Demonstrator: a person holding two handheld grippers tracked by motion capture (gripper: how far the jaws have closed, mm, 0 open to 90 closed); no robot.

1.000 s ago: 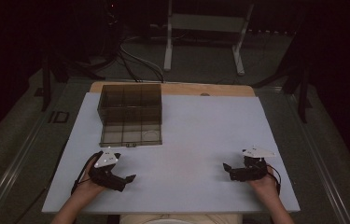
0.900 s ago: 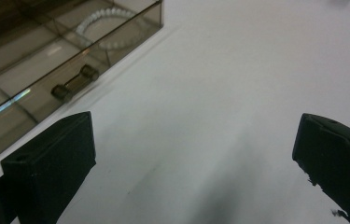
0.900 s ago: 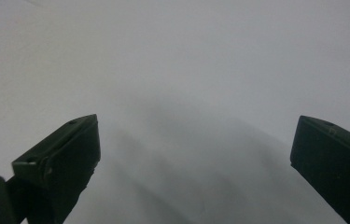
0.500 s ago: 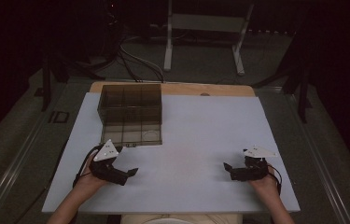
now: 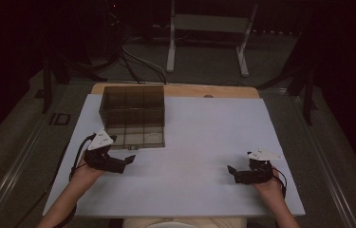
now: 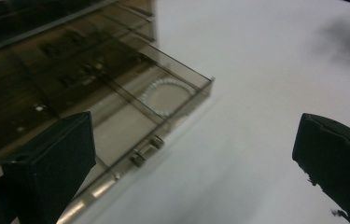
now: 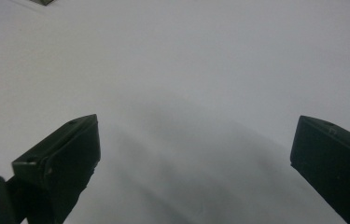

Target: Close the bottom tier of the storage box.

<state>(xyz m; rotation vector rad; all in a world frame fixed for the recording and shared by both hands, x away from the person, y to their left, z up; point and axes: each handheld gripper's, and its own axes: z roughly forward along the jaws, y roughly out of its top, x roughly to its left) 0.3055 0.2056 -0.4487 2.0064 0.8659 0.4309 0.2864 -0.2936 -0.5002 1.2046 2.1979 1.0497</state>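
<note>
Nearest the person, both hands rest low on the white table (image 5: 190, 142). The right gripper (image 5: 232, 171) sits at the near right, jaws spread wide with nothing between them, aimed across bare table and well apart from anything. The left gripper (image 5: 129, 161) lies at the near left, jaws likewise released and empty, its tips just beside the front edge of the box (image 5: 133, 116).

That box is a smoky clear organiser with a grid of compartments, standing on the left half of the table toward the far edge. In the left gripper view the box (image 6: 93, 93) shows its front wall with a small latch (image 6: 147, 149), and a pale ring (image 6: 165, 93) lies in the front corner compartment; whether it is beads or a washer is hard to tell through the tinted plastic.

As for progress, nothing looks done yet: the box is untouched and no gripper holds anything. I judge the work is at its opening reach, with the latch or ring still to be handled.

Beyond the table, cables (image 5: 137, 57) and a stand (image 5: 209, 28) sit in the dark.
</note>
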